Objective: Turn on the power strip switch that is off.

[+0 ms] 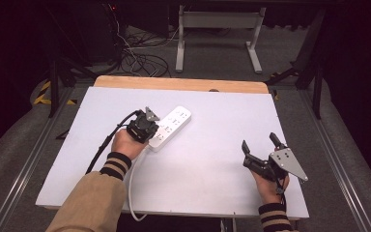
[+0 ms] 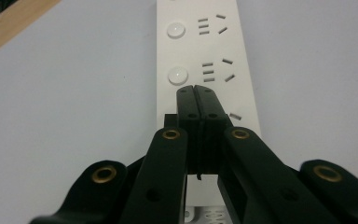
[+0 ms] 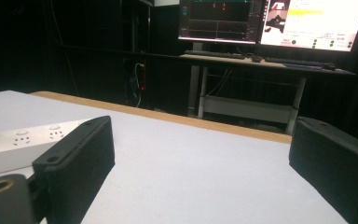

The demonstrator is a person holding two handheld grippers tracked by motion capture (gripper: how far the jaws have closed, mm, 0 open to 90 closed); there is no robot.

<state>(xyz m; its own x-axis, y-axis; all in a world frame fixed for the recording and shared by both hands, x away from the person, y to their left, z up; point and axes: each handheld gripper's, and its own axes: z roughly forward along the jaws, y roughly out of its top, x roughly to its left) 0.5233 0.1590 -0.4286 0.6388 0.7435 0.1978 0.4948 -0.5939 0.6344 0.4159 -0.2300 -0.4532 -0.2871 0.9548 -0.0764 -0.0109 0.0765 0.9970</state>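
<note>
Tan sleeves with dark-striped cuffs; black gripper point(image 1: 147, 126) with brass-ringed screws and trailing black cable.

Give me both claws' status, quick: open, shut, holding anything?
Left claw: shut, nothing between its jaws, tips over the white power strip.
Right claw: open, empty, over the table, apart from the strip.

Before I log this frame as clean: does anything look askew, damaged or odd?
Nothing stands out. The white power strip lies flat and diagonal on the table, intact. The left gripper, jaws shut, sits over it; the right gripper is open, apart.
</note>
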